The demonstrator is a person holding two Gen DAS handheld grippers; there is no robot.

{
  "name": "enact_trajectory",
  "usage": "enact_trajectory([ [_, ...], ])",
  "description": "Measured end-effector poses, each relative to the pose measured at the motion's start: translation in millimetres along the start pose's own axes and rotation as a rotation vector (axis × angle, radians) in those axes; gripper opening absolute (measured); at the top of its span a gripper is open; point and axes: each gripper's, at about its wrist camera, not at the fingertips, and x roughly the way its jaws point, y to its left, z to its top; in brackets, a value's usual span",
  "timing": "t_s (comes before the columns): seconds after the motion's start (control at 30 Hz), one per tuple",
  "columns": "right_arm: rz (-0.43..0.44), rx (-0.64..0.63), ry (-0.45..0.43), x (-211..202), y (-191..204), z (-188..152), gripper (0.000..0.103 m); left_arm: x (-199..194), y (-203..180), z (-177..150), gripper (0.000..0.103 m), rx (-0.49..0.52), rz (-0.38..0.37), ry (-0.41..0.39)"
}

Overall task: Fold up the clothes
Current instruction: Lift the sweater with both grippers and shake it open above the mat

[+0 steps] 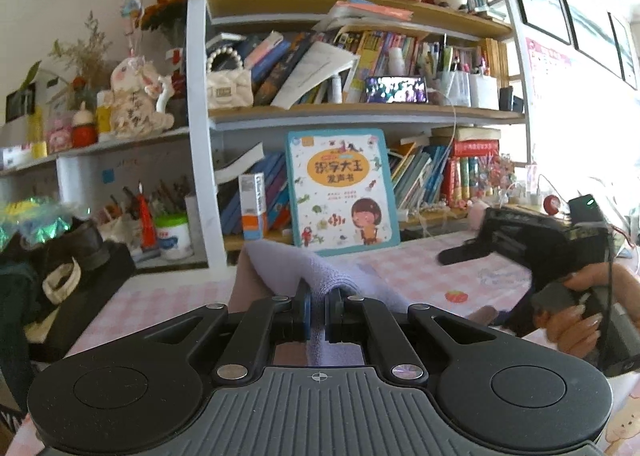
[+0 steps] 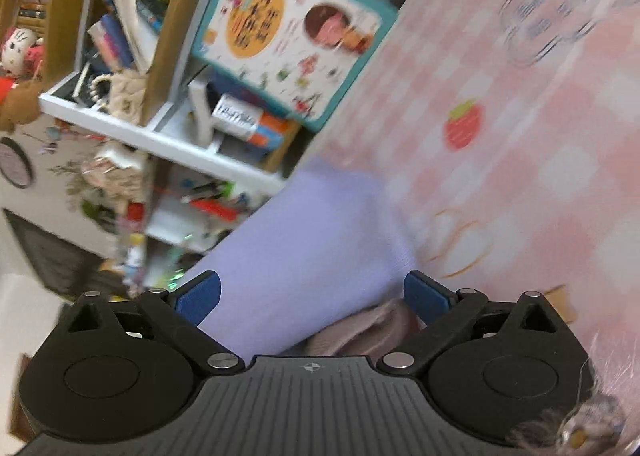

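A lavender garment (image 1: 320, 272) with a mauve-pink layer under it lies on the pink checked tablecloth (image 1: 420, 276). My left gripper (image 1: 317, 316) is shut on a raised fold of the lavender cloth, which bunches up between the blue pads. In the left wrist view the right gripper (image 1: 460, 254) is held by a hand at the right, above the table. In the right wrist view, which is tilted and blurred, my right gripper (image 2: 312, 296) stands open, its blue pads (image 2: 424, 298) wide apart on either side of the lavender garment (image 2: 304, 256), with pink fabric (image 2: 360, 330) beneath.
A picture book (image 1: 342, 191) leans against the crowded bookshelf (image 1: 360, 113) at the back of the table. A dark bag (image 1: 60, 276) sits at the left. A strawberry print (image 1: 456, 296) marks the cloth to the right of the garment.
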Motion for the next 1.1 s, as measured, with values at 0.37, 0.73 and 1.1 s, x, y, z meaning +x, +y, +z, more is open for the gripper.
enact_trajectory([
  [0.37,0.314,-0.053,0.171,-12,51,-37,0.093,2,-5,-4,0.005,0.012,0.001,-0.003],
  [0.73,0.179,0.252,0.089,55,-3,-23,0.036,-12,2,-7,0.005,-0.027,-0.005,0.029],
  [1.1,0.401,-0.187,-0.186,-34,108,37,0.011,-42,-35,35,0.004,0.048,-0.304,-0.137],
])
